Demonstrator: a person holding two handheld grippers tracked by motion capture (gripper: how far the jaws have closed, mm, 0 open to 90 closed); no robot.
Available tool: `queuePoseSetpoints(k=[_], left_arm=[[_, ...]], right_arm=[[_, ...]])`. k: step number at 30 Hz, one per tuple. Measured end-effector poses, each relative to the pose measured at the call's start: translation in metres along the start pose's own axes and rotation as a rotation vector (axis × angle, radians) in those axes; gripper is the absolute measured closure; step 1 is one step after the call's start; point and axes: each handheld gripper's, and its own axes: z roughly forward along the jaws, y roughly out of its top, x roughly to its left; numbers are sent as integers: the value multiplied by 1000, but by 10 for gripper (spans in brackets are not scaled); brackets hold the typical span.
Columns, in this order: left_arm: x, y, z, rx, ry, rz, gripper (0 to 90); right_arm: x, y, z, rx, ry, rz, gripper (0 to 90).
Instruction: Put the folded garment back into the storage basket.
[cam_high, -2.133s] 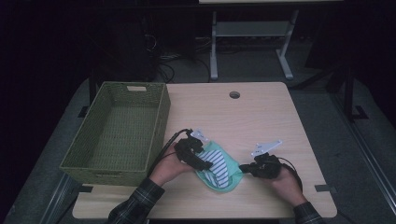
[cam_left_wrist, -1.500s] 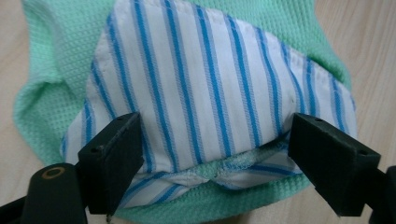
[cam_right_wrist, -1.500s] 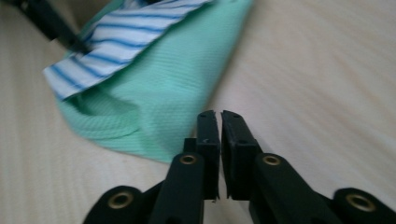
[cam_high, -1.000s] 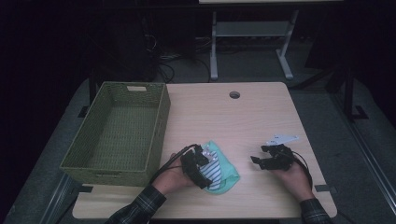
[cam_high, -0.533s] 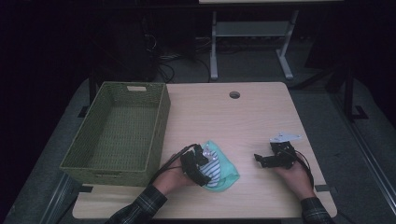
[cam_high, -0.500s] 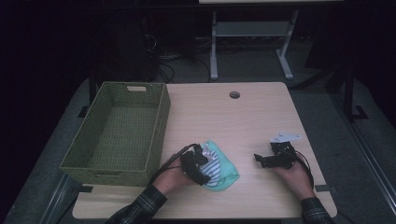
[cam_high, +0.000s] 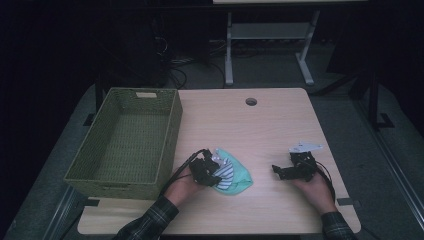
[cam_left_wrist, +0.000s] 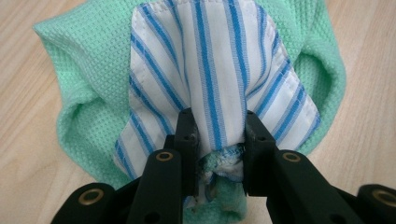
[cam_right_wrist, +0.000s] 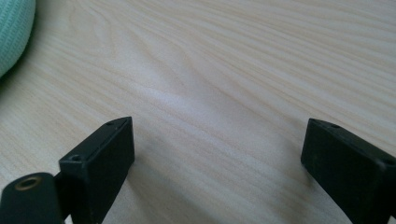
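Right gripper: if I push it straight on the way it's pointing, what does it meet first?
Probably the green cloth. The right gripper, jaws open, points left over bare table; nothing lies between, though the cloth sits toward one side of its line.

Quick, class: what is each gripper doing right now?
Left gripper: jaws just closing, pinching the striped cloth.
Right gripper: open, nothing between its jaws.

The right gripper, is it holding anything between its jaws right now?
No, the right gripper stands with its jaws wide apart over bare table, and nothing lies between them.
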Motion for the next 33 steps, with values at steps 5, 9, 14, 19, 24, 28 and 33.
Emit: queuePoseSetpoints(k=[5,9,14,19,24,28,33], left_arm=[[7,-1,-2,-19,-39,-46,728],[9,1,-8,-35,-54,-66,729],[8,7,-20,-51,-74,-68,729],[7,13,-32,-75,-104,-77,729],[8,19,-49,-98,-104,-65,729],[12,23,-65,-127,-100,-74,729],[19,25,-81,-143,-93,-80,728]], right_arm=[[0,0,0,1,-4,4,90],[0,0,0,1,-5,6,90],[0,0,0,0,-7,8,90],[0,0,0,0,-9,12,90],[0,0,0,1,-9,12,90],[0,0,0,2,-10,9,89],[0,0,0,5,-10,14,87]])
